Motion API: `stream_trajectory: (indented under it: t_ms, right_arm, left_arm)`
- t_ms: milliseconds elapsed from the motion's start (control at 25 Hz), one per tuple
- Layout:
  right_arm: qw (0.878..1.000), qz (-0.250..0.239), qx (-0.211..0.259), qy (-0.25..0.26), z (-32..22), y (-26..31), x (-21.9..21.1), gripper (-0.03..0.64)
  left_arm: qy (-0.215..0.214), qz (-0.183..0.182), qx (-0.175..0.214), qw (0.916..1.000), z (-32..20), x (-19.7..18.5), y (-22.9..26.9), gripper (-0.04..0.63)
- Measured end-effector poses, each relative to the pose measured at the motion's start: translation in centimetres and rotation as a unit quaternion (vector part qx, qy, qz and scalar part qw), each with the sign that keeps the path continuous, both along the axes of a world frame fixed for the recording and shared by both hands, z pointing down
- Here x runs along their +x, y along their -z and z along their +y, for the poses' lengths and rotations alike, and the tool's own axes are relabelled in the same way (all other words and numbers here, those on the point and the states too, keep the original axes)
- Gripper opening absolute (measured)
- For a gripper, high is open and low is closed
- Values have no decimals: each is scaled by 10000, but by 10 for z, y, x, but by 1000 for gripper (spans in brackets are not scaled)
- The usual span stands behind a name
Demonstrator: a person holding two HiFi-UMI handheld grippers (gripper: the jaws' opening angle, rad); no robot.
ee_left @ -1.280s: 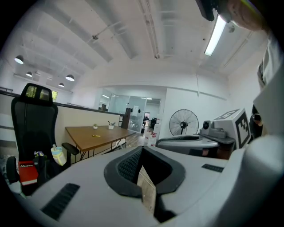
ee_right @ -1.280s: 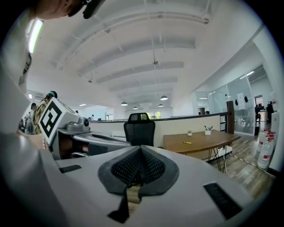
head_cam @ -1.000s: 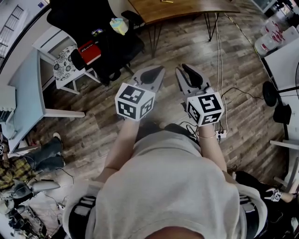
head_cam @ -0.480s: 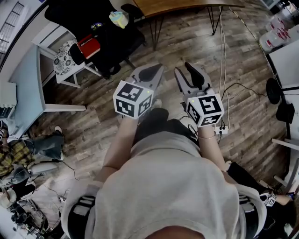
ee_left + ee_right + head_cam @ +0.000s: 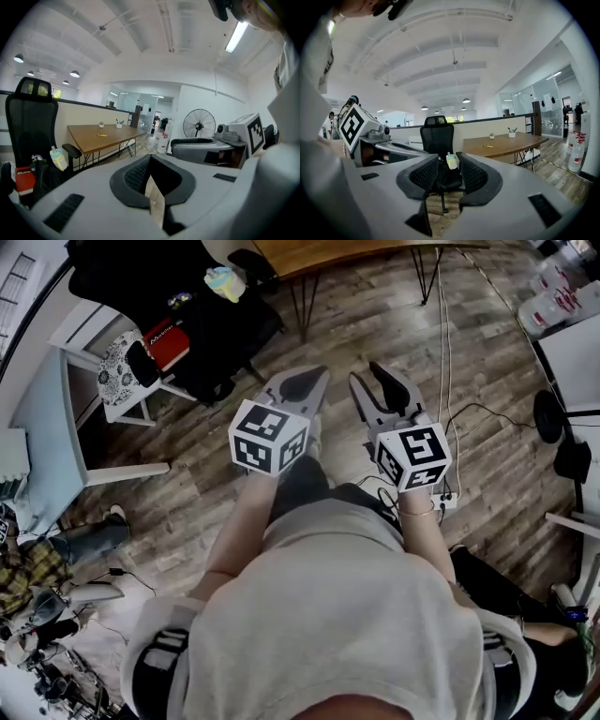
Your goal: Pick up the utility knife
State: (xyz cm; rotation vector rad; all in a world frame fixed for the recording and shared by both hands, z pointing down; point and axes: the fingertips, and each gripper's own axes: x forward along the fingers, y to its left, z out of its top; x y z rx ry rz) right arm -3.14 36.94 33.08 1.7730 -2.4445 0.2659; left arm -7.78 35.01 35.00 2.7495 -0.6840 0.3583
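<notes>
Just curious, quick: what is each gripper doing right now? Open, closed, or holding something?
Left gripper: closed, holding nothing.
Right gripper: open, jaws have just been opening, nothing between them.

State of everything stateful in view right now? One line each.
left claw: shut, empty
right claw: open, jaws have just been opening, nothing between them
yellow item on the wooden table: lying flat, untouched
ceiling light: on
fan: cannot tell if running
</notes>
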Motion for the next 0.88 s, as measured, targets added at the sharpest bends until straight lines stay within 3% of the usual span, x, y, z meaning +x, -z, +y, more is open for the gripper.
stream_trajectory:
  t_ms: [480, 880]
  right_arm:
    - [9990, 152, 191, -376, -132, 22, 40, 143]
    - [9980, 223, 126, -586, -212, 21, 33, 143]
  left_arm:
    - [-179, 62, 109, 9998, -147, 27, 15, 12]
    - [-454, 176, 11, 9988, -222, 26, 10, 12]
